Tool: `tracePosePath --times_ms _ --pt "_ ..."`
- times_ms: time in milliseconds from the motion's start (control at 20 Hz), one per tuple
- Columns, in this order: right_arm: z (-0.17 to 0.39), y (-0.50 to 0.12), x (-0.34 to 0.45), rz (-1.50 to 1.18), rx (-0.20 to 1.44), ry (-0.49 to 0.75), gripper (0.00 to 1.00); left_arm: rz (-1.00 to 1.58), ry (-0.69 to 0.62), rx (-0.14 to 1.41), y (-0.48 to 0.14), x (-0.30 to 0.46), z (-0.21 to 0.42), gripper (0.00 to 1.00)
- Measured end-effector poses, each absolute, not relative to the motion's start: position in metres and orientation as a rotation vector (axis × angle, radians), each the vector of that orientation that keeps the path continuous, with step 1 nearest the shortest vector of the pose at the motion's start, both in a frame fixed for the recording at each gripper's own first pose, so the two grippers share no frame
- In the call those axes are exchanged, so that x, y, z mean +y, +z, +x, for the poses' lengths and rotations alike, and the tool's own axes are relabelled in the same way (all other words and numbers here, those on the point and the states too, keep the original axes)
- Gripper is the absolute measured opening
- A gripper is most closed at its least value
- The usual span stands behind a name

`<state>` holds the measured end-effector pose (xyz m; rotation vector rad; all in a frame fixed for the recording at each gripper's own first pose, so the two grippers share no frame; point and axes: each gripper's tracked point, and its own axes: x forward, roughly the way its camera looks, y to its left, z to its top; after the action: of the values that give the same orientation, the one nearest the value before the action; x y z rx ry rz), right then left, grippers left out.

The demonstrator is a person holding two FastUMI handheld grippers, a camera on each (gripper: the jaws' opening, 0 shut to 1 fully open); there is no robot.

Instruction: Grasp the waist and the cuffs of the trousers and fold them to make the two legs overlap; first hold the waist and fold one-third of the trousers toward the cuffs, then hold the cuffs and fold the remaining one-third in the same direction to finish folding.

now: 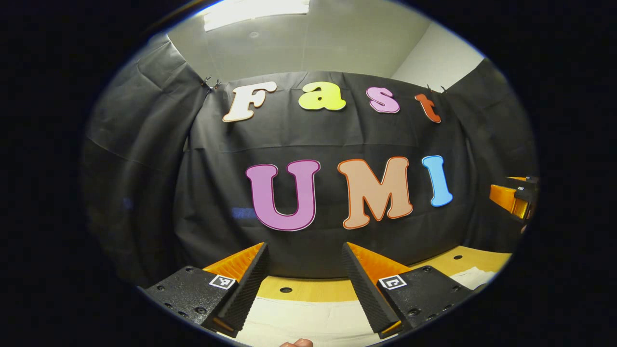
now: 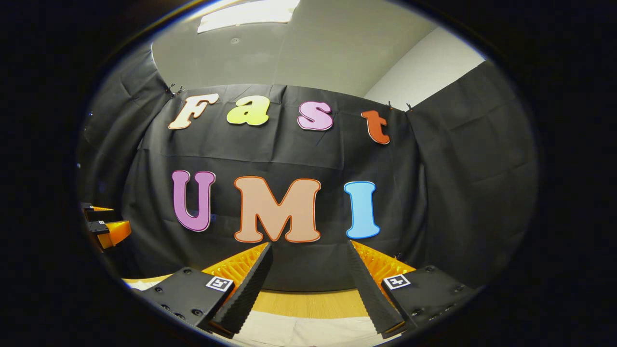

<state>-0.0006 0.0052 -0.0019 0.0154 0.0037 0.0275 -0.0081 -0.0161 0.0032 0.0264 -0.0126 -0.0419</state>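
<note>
Pale cream trousers [image 1: 308, 320] lie flat on the wooden table [image 1: 308, 289], low in the left gripper view, and their cloth [image 2: 308, 332] also runs along the bottom of the right gripper view. My left gripper [image 1: 304, 250] is open, raised above the cloth and holding nothing. My right gripper [image 2: 308, 249] is open too, above the trousers, its fingers wide apart. The right gripper [image 1: 513, 195] appears at the right edge of the left gripper view, and the left gripper [image 2: 103, 224] at the left edge of the right gripper view.
The black booth wall [image 1: 308, 202] hangs close behind the table's far edge. Small round holes [image 1: 286, 290] dot the tabletop. A fingertip [image 1: 296, 343] pokes in at the bottom of the left gripper view. A ceiling light [image 1: 255, 9] glows overhead.
</note>
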Motion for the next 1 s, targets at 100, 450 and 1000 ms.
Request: tracePosePath --times_ms 100,450,1000 --pt "0.0 -0.002 0.005 0.011 0.004 0.029 0.97 0.023 -0.038 -0.01 0.001 -0.014 -0.008 0.92" --pt "0.001 -0.013 0.004 0.015 0.024 0.031 0.98 0.115 -0.047 -0.021 -0.005 0.004 -0.001 0.9" --pt "0.005 -0.035 0.013 0.004 0.057 0.054 0.97 0.518 -0.231 0.182 -0.117 0.022 -0.033 0.94"
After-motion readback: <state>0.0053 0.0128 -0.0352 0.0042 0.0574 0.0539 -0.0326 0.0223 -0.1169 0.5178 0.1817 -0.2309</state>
